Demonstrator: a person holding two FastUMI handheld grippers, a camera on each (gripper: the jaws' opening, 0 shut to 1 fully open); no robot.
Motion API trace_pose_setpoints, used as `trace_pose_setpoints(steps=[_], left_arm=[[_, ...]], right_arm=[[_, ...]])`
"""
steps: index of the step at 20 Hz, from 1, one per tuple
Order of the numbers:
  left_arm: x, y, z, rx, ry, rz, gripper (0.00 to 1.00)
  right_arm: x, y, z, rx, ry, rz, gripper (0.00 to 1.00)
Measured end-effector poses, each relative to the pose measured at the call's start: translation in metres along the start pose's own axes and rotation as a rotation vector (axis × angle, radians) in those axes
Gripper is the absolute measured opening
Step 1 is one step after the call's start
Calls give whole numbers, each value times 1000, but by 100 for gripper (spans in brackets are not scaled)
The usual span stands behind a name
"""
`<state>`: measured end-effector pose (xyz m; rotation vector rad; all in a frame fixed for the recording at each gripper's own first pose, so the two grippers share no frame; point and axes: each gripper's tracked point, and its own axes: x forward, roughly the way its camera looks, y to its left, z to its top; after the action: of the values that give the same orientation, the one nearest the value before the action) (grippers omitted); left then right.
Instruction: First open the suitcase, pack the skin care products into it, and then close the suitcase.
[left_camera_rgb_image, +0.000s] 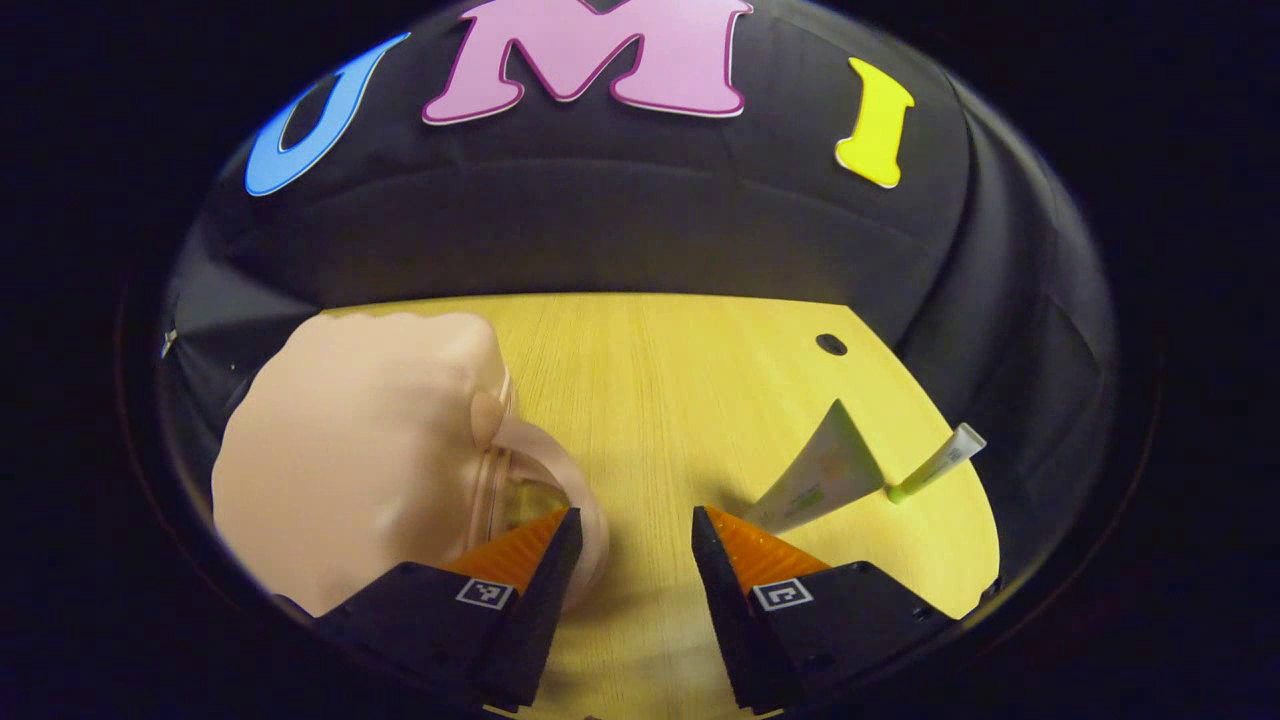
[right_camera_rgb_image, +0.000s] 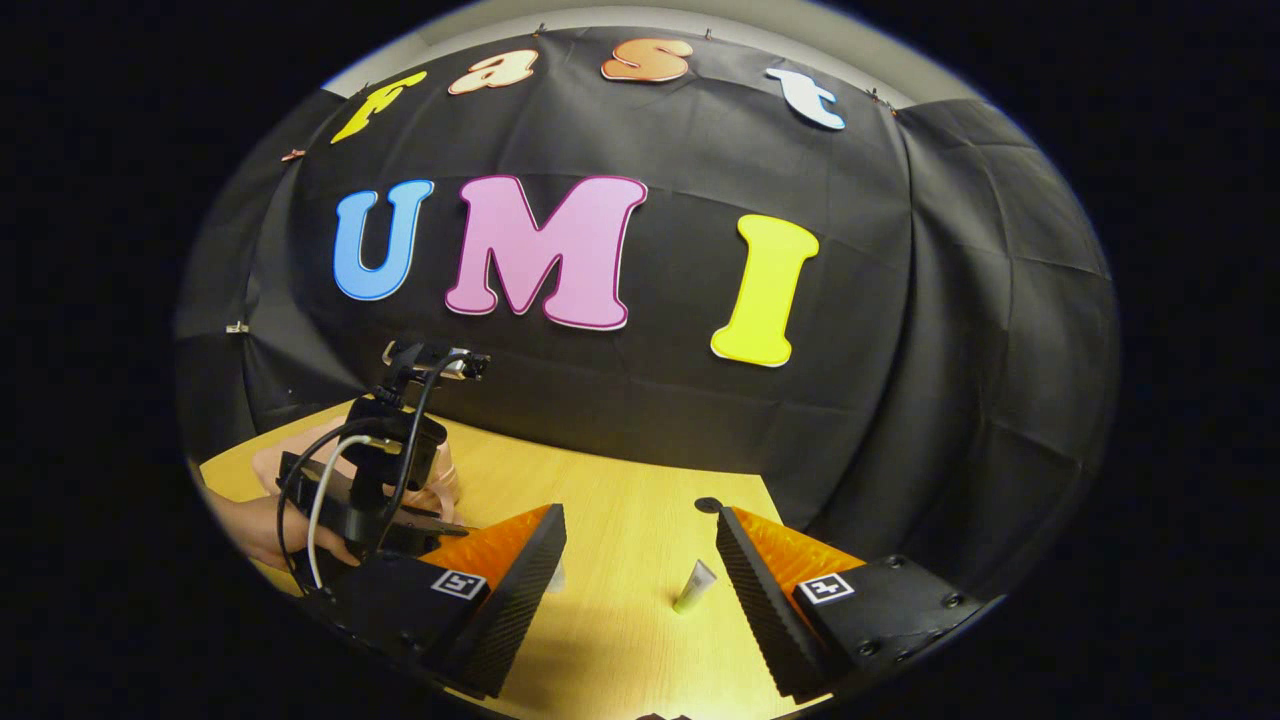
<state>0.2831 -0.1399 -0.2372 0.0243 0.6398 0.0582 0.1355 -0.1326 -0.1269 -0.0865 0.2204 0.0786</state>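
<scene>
Table (left_camera_rgb_image: 640, 400): yellow wood, with a small dark round hole (left_camera_rgb_image: 831, 344) near the far edge.
Suitcase (left_camera_rgb_image: 350, 450): small, pale pink, with a smooth rounded shell. Sits on the left part of the table, lid down. Has a clear pink handle (left_camera_rgb_image: 560, 490) that curves out from its right side.
Big tube (left_camera_rgb_image: 820, 475): white and grey, with some green marks. Lies flat on the table, well to the right of the suitcase. Flat wide end points to the far wall.
Small tube (left_camera_rgb_image: 940, 462): thin and white with a light green cap. Lies just beside the big tube, on its right. Seen too from the right gripper view (right_camera_rgb_image: 695, 586), on bare wood.
Writing: green print on the big tube, too small and blurry to read. Square black and white marks on each gripper, no words.
Left gripper (left_camera_rgb_image: 630, 560): down low over the table, jaws wide apart, nothing held. Left finger (left_camera_rgb_image: 540, 590) right next to the suitcase handle; cannot tell if touching. Right finger close to the narrow end of the big tube. Seen from the right gripper view as a black body with cables (right_camera_rgb_image: 380, 480), by the suitcase, a hand (right_camera_rgb_image: 255, 530) on it.
Right gripper (right_camera_rgb_image: 640, 590): higher up and farther back, jaws wide apart, nothing between them but bare table. Small tube lies on the wood past its fingers.
</scene>
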Motion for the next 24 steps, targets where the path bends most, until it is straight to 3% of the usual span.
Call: trace_pose_setpoints(steps=[3,6,7,10,11,12,13,19,24], left_arm=[[17,19,-6,31,37,130,68],[36,25,-17,36,102,168,66],[39,30,-20,34,110,191,53],[39,33,-14,-32,111,158,40],[41,26,-13,-46,101,120,23],[38,23,-7,-46,93,87,24],[30,21,-1,-45,76,70,16],[-49,45,88,-87,-103,0,11],[-146,159,168,-103,-252,44,10]], right_arm=[[6,-2,-17,51,45,16,96],[10,2,-29,68,79,43,96],[10,5,-29,73,82,52,96],[10,10,-23,68,64,71,96],[11,11,-22,63,61,72,96],[11,12,-22,65,60,73,96],[12,13,-20,72,60,74,97],[19,24,-15,73,51,73,97],[26,34,-4,85,39,64,96]])
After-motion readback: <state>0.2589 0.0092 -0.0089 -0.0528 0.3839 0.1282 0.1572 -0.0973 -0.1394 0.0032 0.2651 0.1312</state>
